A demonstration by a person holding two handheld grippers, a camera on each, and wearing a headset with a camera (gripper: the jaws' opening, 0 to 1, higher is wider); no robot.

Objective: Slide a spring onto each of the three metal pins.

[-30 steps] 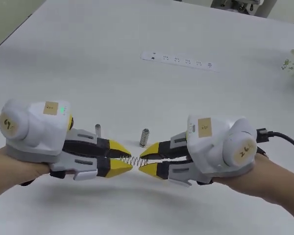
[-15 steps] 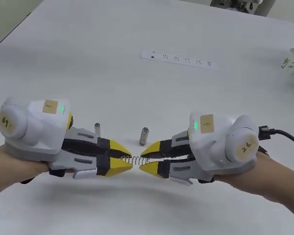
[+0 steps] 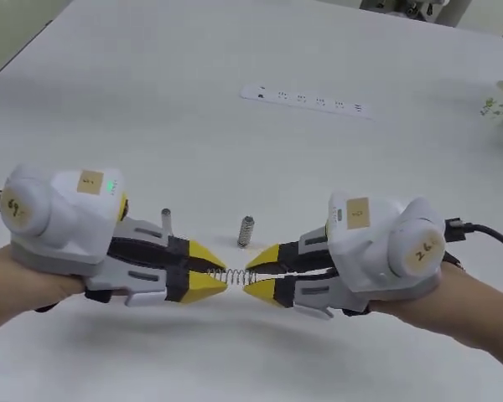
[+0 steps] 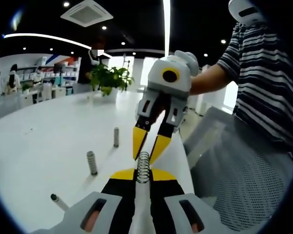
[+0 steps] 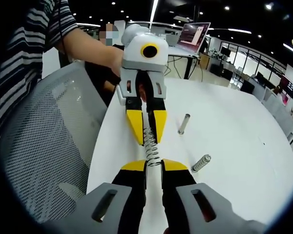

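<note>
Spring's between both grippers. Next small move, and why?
Probably close the right gripper on the spring: the left gripper pinches one end, the right's jaws straddle the other, seemingly not clamped. A bare pin stands behind.

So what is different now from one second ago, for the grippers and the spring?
The right gripper has shifted a little to the right, and its jaws have narrowed around the end of the spring; whether they grip it, I cannot tell. The left gripper stays shut on the spring's other end. The pin with a spring and the bare pin stand as before.
</note>
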